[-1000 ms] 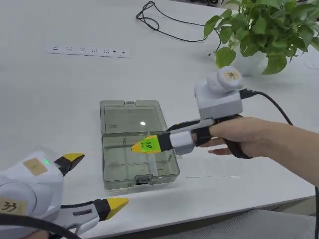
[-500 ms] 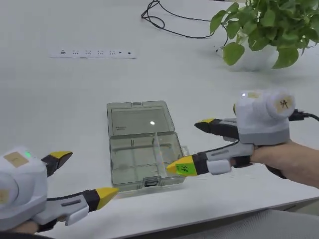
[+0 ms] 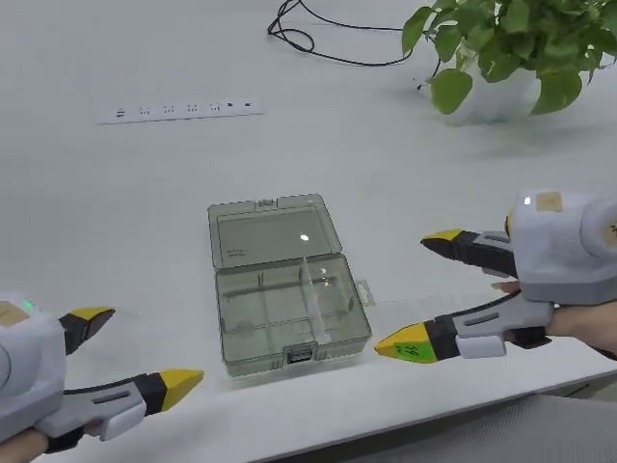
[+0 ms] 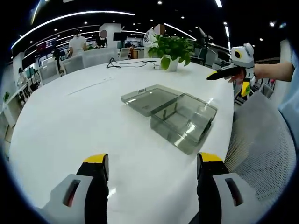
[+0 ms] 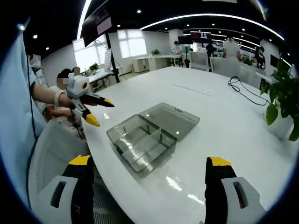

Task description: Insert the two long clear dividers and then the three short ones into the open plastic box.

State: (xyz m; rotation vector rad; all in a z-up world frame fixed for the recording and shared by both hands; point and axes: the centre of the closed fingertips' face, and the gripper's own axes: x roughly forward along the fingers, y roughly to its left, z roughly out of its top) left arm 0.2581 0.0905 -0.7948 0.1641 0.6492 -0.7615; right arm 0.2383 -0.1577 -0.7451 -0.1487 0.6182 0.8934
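The open clear grey plastic box (image 3: 253, 340) lies in the middle of the white table with its lid (image 3: 275, 230) folded flat behind it. One long clear divider (image 3: 316, 301) stands upright inside, running front to back, right of centre. A faint clear piece (image 3: 362, 289) lies against the box's right side. My right gripper (image 3: 421, 291) hovers to the right of the box, open and holding nothing. My left gripper (image 3: 135, 350) hangs open at the near left, well short of the box. The box (image 4: 184, 121) (image 5: 142, 137) lies ahead of both pairs of yellow-tipped jaws.
A white power strip (image 3: 183, 110) lies at the back left, a black cable (image 3: 318, 39) at the back, and a potted plant (image 3: 501, 43) at the back right. The table's front edge (image 3: 386, 415) runs just below the grippers. A mesh chair (image 4: 261, 154) stands by the table.
My right gripper was over the box with its jaws together; it has pulled back to the right and opened, and a long divider now stands in the box. My left gripper drifted left.
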